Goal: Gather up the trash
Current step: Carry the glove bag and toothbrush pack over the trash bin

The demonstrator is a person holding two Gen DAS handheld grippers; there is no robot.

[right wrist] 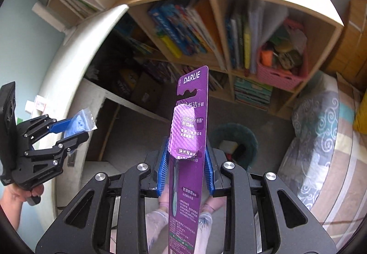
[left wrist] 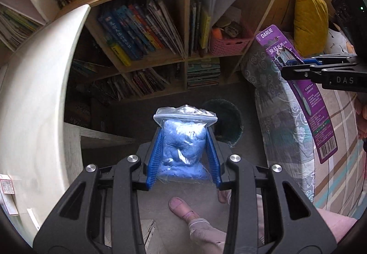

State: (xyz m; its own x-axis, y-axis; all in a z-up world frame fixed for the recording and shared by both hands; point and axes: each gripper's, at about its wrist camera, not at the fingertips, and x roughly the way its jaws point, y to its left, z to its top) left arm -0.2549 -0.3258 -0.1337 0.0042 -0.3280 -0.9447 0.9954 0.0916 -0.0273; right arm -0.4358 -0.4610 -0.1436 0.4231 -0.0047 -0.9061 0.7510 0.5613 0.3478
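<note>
My left gripper (left wrist: 185,137) is shut on a clear zip bag of blue material (left wrist: 183,146), which bulges between the blue pads. My right gripper (right wrist: 185,146) is shut on a long purple Darlie toothbrush package (right wrist: 192,93) that stands up past the fingertips. Both point steeply down at the floor. A round dark green trash bin (left wrist: 231,111) stands on the floor just beyond the bag, partly hidden by it. In the right wrist view the bin (right wrist: 252,141) shows behind the package with some items inside. The left gripper (right wrist: 80,129) with its bag (right wrist: 79,122) hangs at the left there, and the right gripper (left wrist: 285,67) with its package (left wrist: 314,102) sits at the right of the left wrist view.
A wooden bookshelf (left wrist: 183,24) full of books, with a pink basket (left wrist: 229,44), backs the bin. A white curved desk edge (left wrist: 34,93) runs along the left. A bed with a patterned quilt (right wrist: 321,139) and a yellow pillow (left wrist: 309,17) lies right. The person's feet in pink slippers (left wrist: 183,208) stand below.
</note>
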